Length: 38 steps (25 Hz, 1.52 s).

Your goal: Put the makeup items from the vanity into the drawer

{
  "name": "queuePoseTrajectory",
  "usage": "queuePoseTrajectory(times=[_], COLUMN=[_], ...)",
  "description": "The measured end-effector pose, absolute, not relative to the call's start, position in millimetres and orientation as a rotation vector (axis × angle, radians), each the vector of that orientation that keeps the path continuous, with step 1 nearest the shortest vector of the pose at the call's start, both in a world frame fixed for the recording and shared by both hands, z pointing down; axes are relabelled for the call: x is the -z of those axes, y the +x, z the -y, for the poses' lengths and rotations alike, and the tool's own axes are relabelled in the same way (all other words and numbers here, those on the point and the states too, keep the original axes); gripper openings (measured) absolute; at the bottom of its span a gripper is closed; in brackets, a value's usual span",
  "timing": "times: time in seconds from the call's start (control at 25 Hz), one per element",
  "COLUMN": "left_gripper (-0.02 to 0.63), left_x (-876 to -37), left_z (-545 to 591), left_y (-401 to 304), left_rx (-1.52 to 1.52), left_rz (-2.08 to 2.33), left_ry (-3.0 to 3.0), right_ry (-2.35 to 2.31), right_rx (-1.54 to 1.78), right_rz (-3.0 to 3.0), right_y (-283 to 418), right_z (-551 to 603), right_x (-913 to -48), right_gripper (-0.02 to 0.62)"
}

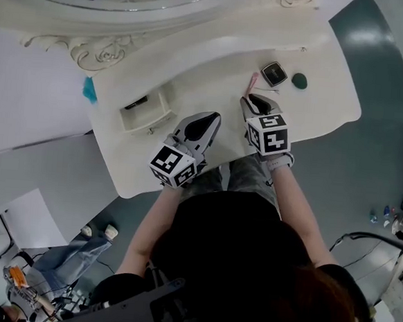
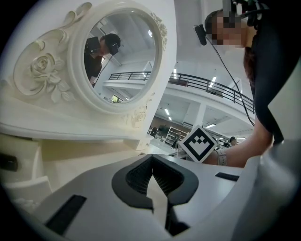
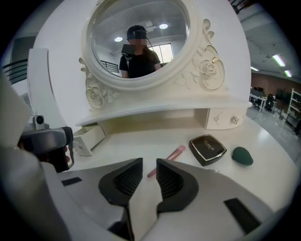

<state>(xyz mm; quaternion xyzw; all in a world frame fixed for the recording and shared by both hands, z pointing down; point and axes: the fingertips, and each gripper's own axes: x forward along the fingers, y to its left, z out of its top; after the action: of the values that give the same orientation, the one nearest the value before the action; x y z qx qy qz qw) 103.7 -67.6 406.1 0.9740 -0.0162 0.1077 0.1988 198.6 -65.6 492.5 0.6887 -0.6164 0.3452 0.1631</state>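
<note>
Right gripper view: right gripper [image 3: 149,162] has its jaws a narrow gap apart, with nothing between the pads. A pink makeup stick [image 3: 174,153] lies on the vanity top [image 3: 141,139] just beyond the jaw tips, in line with the gap and slanting away to the right. A black compact [image 3: 207,149] sits ahead and right of the jaws. A green sponge [image 3: 242,156] is further right, close to the compact but not touching it. A small open drawer [image 3: 87,139] is well left of the jaws, under the mirror [image 3: 136,37] shelf.

Left gripper view: left gripper [image 2: 151,157] has its jaw tips together and holds nothing. The mirror frame is ahead and up-left of them.

Head view: both grippers are over the vanity's front part, and the drawer [image 1: 144,111] is just left of the left jaws.
</note>
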Motion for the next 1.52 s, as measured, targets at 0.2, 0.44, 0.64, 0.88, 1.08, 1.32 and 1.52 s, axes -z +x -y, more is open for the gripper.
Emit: queuePoseTrajectory(times=[0.2,0.44,0.64,0.88,1.08,1.32,1.52], left_gripper=[0.014,0.014,0.014,0.014,0.014,0.014,0.014], left_x=[-409,-406,-406,-408,-408,-409,-410], left_z=[72,73,79,88,89,93,99], left_y=[101,96,87,72,66,61,54], left_rx=[-0.317,-0.304,-0.297,-0.287,-0.273,-0.254,-0.233], left_rz=[0.059,0.083,0.125,0.198,0.223,0.250,0.283], left_ry=[2.725,2.724,2.718,2.698,2.690,2.683,2.673], right_ry=[2.014,2.064,2.058,2.012,1.892,1.828,1.752], right_rx=[-1.080,-1.166,-1.168,-1.022,-0.908,-0.887,-0.824], right_rz=[1.686,1.611,1.550,1.499,1.545,1.712,1.845], right_y=[208,219,225,230,225,198,164], right_z=[69,74,79,80,82,91,108], right_x=[-507,-517,-523,-526,-526,-502,-476], right_gripper=[0.131,0.141,0.140,0.075,0.054,0.052,0.052])
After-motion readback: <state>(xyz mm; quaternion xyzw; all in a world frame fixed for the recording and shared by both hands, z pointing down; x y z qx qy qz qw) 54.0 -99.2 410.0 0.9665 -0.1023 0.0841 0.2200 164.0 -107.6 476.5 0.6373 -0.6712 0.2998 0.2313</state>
